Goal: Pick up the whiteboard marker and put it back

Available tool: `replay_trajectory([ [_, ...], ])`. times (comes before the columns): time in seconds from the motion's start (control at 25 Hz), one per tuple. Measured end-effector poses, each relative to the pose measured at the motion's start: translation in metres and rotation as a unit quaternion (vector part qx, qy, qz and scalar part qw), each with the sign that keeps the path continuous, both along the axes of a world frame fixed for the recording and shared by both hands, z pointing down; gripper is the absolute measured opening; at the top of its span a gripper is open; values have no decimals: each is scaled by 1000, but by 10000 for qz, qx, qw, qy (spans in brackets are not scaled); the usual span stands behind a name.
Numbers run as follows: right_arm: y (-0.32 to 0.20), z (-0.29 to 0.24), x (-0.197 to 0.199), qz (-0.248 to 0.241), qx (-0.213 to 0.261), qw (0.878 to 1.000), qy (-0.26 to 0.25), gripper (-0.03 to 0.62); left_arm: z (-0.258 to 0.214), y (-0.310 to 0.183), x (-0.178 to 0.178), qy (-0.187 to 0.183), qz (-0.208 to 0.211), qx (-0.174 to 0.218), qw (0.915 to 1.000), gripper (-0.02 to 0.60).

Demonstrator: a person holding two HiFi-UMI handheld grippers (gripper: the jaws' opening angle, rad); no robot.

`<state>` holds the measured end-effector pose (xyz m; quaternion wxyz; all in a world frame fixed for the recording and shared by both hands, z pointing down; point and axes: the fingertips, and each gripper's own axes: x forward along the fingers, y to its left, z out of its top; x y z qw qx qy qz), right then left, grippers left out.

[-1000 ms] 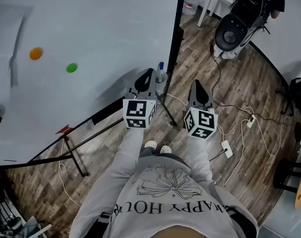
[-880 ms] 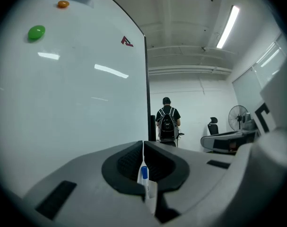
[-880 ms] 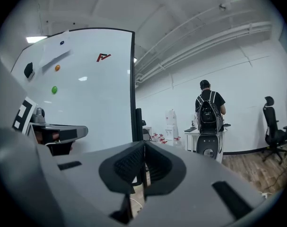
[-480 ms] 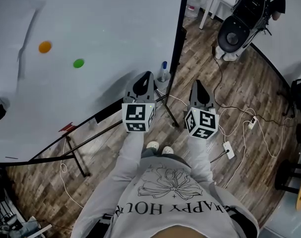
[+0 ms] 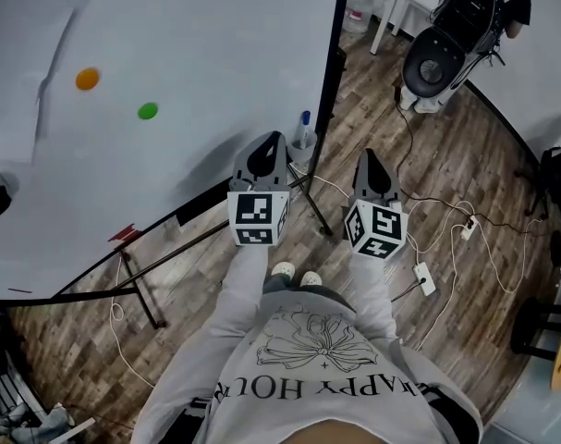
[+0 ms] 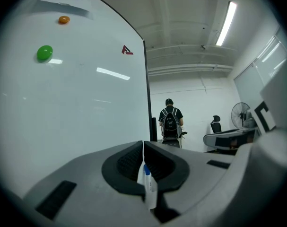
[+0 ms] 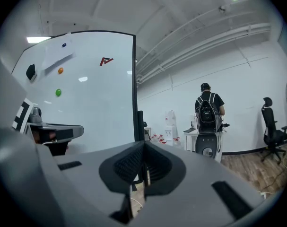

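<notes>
Fingers (image 6: pixel 128 162) of the left gripper (image 6: pixel 143 145) are recorded closed on the blue-capped whiteboard marker (image 6: pixel 149 189), which is held clear of the floor (image 5: pixel 446 155) near the whiteboard (image 5: pixel 188 54) edge, while the right gripper (image 7: pixel 143 145) is observed closed and empty.
</notes>
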<state>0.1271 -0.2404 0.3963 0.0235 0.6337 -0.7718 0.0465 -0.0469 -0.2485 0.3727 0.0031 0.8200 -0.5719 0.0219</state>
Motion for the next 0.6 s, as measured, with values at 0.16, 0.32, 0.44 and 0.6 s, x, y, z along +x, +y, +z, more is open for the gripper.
replay_trajectory([
  [0.16,2,-2,0,-13,14,10000,11,3,-1,3,0,-5,-5,-23,10000,9],
  [0.32,3,-4,1,-26,24,10000,25,3,-2,5,1,-23,9,-19,10000,9],
  [0.44,3,-4,2,-22,26,10000,28,3,-2,5,1,-31,15,-14,10000,9],
  [0.6,5,-3,2,-26,26,10000,41,3,0,8,1,-40,17,-24,10000,9],
])
